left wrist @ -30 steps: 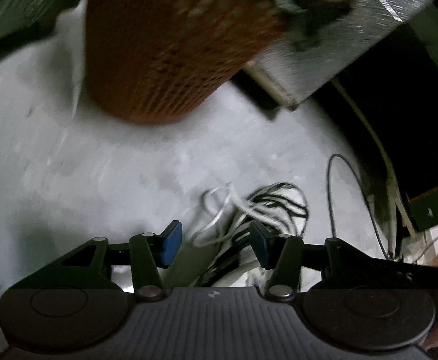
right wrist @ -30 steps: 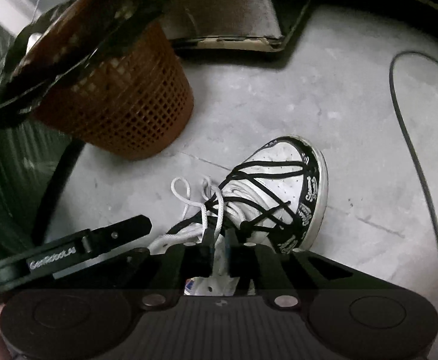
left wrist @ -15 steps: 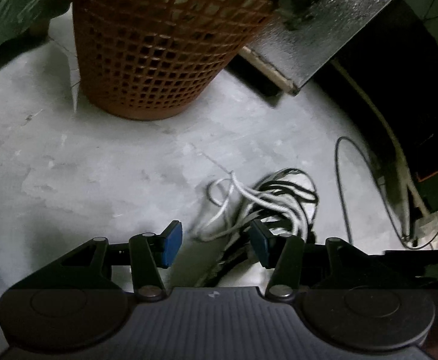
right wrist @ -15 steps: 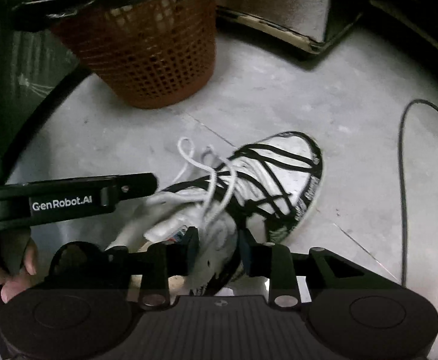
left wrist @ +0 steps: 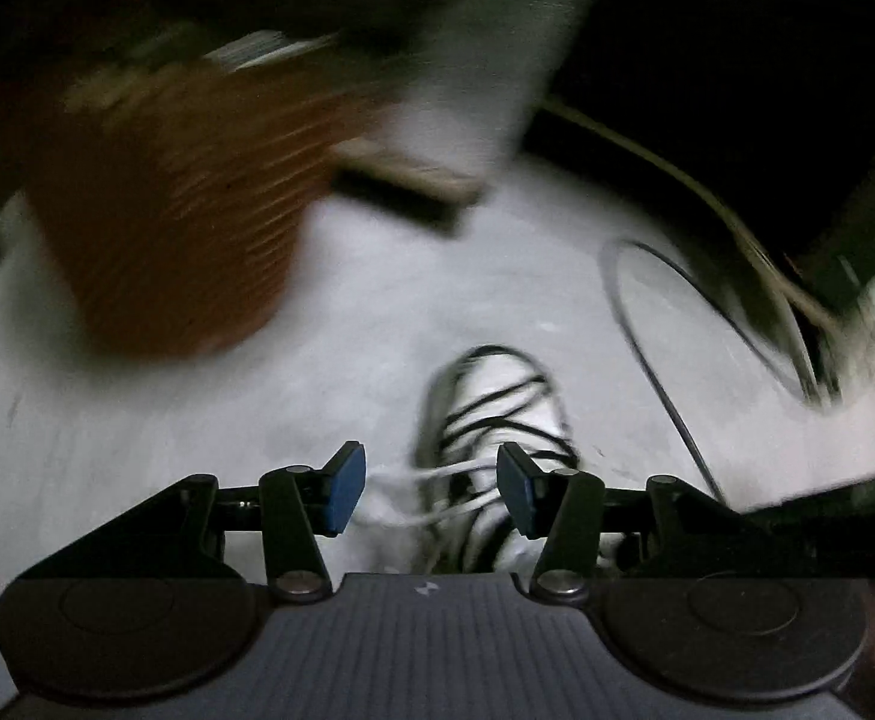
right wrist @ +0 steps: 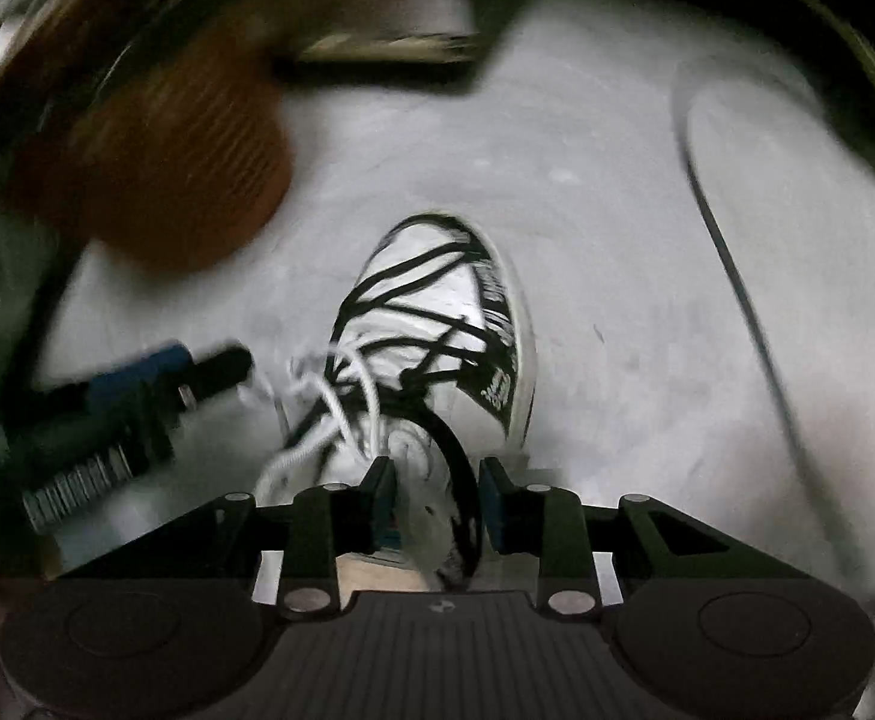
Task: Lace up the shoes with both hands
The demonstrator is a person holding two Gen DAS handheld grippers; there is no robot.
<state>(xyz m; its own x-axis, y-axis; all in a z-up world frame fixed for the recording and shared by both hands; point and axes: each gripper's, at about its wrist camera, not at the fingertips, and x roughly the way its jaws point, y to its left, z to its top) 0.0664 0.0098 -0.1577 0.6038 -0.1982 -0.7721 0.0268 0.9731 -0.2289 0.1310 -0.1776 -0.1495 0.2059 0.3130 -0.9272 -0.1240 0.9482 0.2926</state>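
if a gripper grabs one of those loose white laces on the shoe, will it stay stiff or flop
Probably floppy: the white laces lie in slack loops over the shoe. Likely light too, being thin cord. They might slip from the pads unless pinched firmly, though blur hides their texture.

A dim back corner of a home or a storage room is showing here, and the bare grey concrete floor [right wrist: 587, 192], scuffed and patchy, is pointing to it. An orange plastic mesh wastebasket [left wrist: 161, 228] is standing on that floor beside the worn bottom edge of a pale metal-faced cabinet or appliance [left wrist: 485, 78], though blur is keeping its kind uncertain. A thin black cable [right wrist: 731, 264] is trailing loose across the concrete, and dark, unlit clutter is filling the far edges.
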